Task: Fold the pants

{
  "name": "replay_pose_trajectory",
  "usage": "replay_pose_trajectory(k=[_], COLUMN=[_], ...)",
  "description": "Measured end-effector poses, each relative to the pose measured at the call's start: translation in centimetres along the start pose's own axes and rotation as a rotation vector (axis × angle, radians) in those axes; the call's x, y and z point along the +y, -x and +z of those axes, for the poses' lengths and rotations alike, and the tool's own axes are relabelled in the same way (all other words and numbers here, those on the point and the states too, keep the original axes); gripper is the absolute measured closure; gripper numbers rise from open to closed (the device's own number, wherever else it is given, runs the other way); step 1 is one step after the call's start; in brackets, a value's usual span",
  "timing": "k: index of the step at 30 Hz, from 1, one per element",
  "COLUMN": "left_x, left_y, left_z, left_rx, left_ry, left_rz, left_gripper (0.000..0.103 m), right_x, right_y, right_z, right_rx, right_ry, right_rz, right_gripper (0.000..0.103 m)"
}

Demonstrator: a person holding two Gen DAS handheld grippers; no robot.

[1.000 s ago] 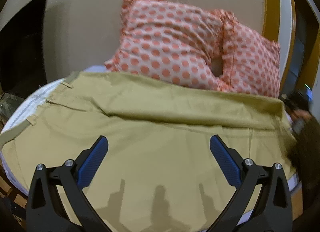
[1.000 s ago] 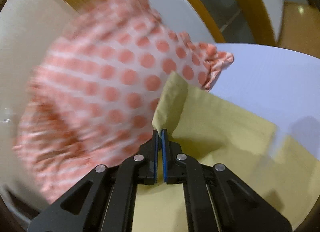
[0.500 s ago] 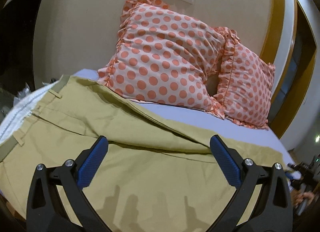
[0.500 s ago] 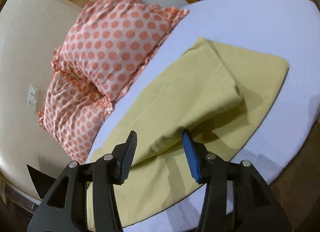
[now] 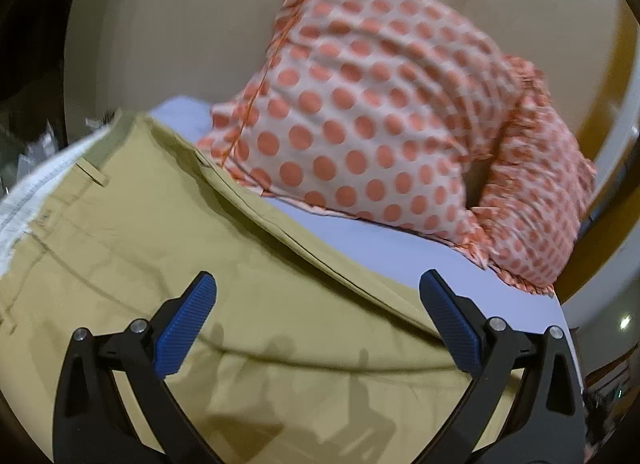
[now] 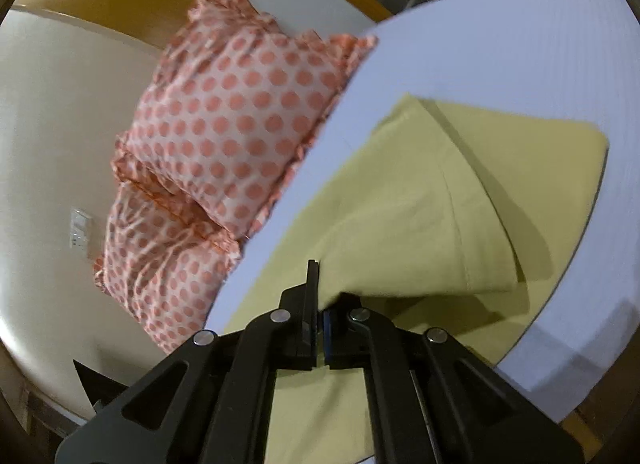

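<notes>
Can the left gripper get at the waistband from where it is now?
Probably yes. The left gripper is open over the pants, and nothing lies between it and the waistband at the far left. The pillow sits clear to the right.

Left wrist view: pillows (image 5: 380,124) motion-blurred, pants (image 5: 200,264) waistband cut off at left edge; right wrist view: fabric edge pinched by right gripper (image 6: 319,296) hides 1 fingertip, pants' near end hidden behind gripper body.
</notes>
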State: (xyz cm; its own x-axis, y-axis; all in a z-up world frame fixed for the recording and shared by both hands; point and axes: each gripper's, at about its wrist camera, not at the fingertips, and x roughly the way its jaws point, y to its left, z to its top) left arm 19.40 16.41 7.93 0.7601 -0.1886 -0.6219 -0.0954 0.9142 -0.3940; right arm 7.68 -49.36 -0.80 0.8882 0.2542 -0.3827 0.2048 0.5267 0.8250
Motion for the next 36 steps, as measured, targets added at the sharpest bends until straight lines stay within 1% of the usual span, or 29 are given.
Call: replay_pose_trajectory(k=[2, 5, 7, 8, 9, 10, 11, 12, 13, 14, 15, 16, 18, 19, 20, 22, 23, 24, 25, 28, 32, 33, 34, 35, 36], left_x=[0.5, 0.8, 1.3, 1.8, 2.1, 2.4, 2.8, 3.0, 3.2, 3.3, 3.2, 2.8, 2.2, 2.0, 1.9, 1.9, 2.2, 2.6, 3.1, 4.6, 5.4, 5.6, 5.7, 5.7, 5.7], left_y=[-2.4, -5.7, -7.6, -9.0, -9.8, -10.6, -10.8, -10.7, -10.4, -9.2, -7.8, -6.0, -0.8, 2.6, 4.9, 8.6, 10.4, 11.5, 12.1, 12.7, 12.6, 12.6, 12.7, 12.8, 12.9], left_z=[1.1, 2.2, 2.5, 2.6, 2.7, 2.6, 2.6, 2.6, 2.5, 2.3, 2.1, 1.9, 0.1, -1.6, -3.1, -6.2, -8.3, -10.2, -11.5, -15.4, -17.5, -17.8, -18.0, -18.2, -18.4], left_rx=[0.057, 0.119, 0.159, 0.19, 0.205, 0.22, 0.202, 0.195, 0.193, 0.172, 0.149, 0.117, 0.03, -0.016, -0.042, -0.07, -0.076, -0.072, -0.062, -0.018, -0.012, -0.014, -0.016, -0.018, -0.021], left_ry=[0.039, 0.062, 0.092, 0.122, 0.137, 0.153, 0.158, 0.167, 0.182, 0.194, 0.185, 0.165, 0.11, 0.076, 0.059, 0.045, 0.049, 0.058, 0.066, 0.123, 0.148, 0.15, 0.152, 0.153, 0.154], left_rz=[0.006, 0.067, 0.091, 0.095, 0.096, 0.102, 0.136, 0.133, 0.12, 0.105, 0.094, 0.082, 0.062, 0.052, 0.048, 0.049, 0.052, 0.052, 0.055, 0.067, 0.067, 0.067, 0.061, 0.056, 0.047], left_gripper=[0.003, 0.012, 0.029, 0.034, 0.051, 0.074, 0.084, 0.094, 0.096, 0.097, 0.097, 0.097, 0.097, 0.097, 0.097, 0.095, 0.094, 0.094, 0.094, 0.094, 0.093, 0.091, 0.091, 0.09, 0.089], right_x=[0.2, 0.5, 0.7, 0.7, 0.8, 1.0, 1.1, 1.3, 1.4, 1.5, 1.6, 1.8, 2.0, 1.9, 1.9, 1.4, 1.0, 0.5, 0.2, -0.6, -0.4, -0.3, -0.3, -0.4, -0.4], right_y=[0.2, 0.4, 0.5, 0.5, 0.5, 0.4, 0.4, 0.3, 0.4, 0.6, 1.0, 1.6, 2.9, 3.5, 3.9, 4.6, 4.6, 4.5, 4.4, 3.7, 4.2, 4.8, 5.5, 5.9, 7.0], right_z=[0.1, 0.1, 0.1, 0.1, 0.1, 0.1, 0.1, 0.1, 0.2, 0.3, 0.5, 0.6, 0.8, 0.9, 0.9, 0.9, 0.9, 0.8, 0.7, 0.2, -0.3, -0.4, -0.5, -0.5, -0.6], right_rx=[-0.006, -0.014, -0.016, -0.017, -0.022, -0.026, -0.031, -0.037, -0.043, -0.047, -0.058, -0.073, -0.108, -0.123, -0.133, -0.142, -0.141, -0.133, -0.126, -0.102, -0.104, -0.117, -0.133, -0.149, -0.19], right_ry=[0.011, 0.024, 0.028, 0.029, 0.032, 0.037, 0.042, 0.045, 0.046, 0.043, 0.045, 0.053, 0.073, 0.082, 0.087, 0.095, 0.095, 0.088, 0.082, 0.086, 0.141, 0.145, 0.146, 0.148, 0.151], right_rz=[0.013, 0.018, 0.018, 0.021, 0.021, 0.021, 0.022, 0.022, 0.022, 0.027, 0.031, 0.029, 0.019, 0.008, -0.002, -0.031, -0.048, -0.068, -0.082, -0.14, -0.24, -0.256, -0.267, -0.275, -0.29], right_gripper=[0.102, 0.102, 0.102, 0.102, 0.102, 0.102, 0.102, 0.102, 0.102, 0.102, 0.102, 0.102, 0.102, 0.102, 0.102, 0.102, 0.102, 0.102, 0.101, 0.101, 0.101, 0.094, 0.079, 0.068, 0.048])
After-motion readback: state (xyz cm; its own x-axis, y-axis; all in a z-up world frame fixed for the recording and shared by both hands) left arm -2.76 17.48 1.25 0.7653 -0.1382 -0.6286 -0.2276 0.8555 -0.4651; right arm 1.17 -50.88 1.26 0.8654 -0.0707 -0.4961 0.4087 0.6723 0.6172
